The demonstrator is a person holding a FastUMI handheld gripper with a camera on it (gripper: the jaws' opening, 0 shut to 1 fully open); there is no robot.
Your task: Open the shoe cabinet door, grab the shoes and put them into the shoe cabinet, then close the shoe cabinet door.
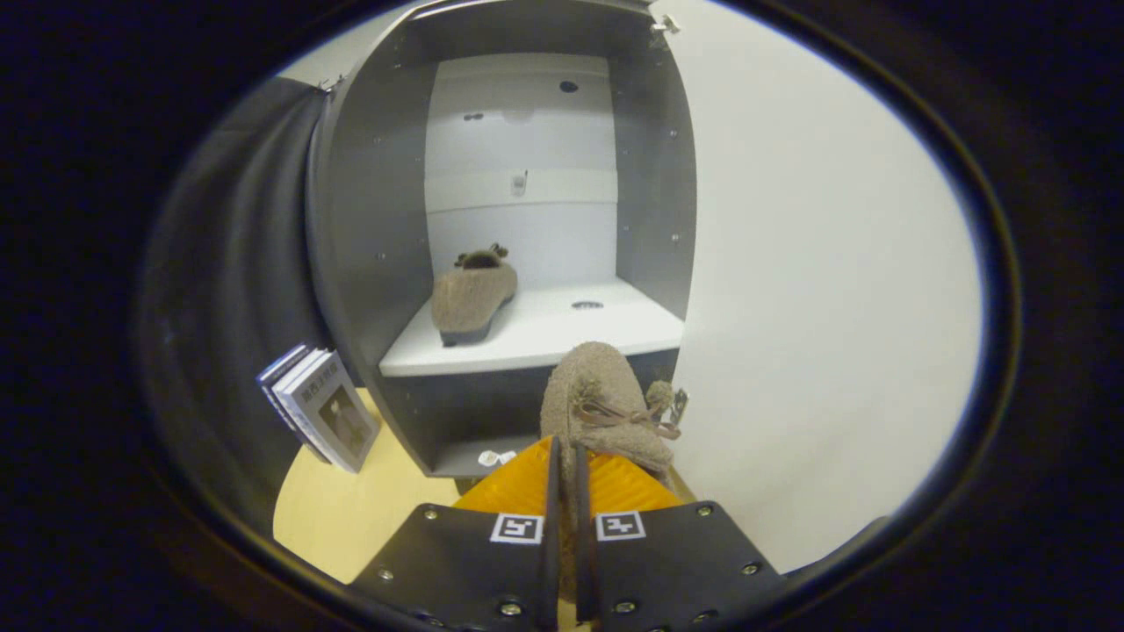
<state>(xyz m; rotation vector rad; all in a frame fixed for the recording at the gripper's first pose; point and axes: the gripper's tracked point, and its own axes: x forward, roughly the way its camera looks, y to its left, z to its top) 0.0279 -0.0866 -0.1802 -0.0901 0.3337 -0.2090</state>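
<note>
Shoe number two (604, 395), a fuzzy tan slipper with a small bow, hangs at lower centre of the frame, pinched by its rim in the gripper (566, 474), whose fingers are pressed nearly together on it. Its long axis runs straight ahead from the fingers, toe pointing up toward the open shoe cabinet (369, 228). Just beyond that toe lies the front edge of the white shelf (562, 338), so the coming move, I'd judge, is a lift and push forward onto the bare right half. The first shoe (472, 297) already sits on the shelf's left side, toe toward the back. The open door (817, 290) fills the right. Some books (320, 405) lean at lower left on the wooden floor (351, 509).
</note>
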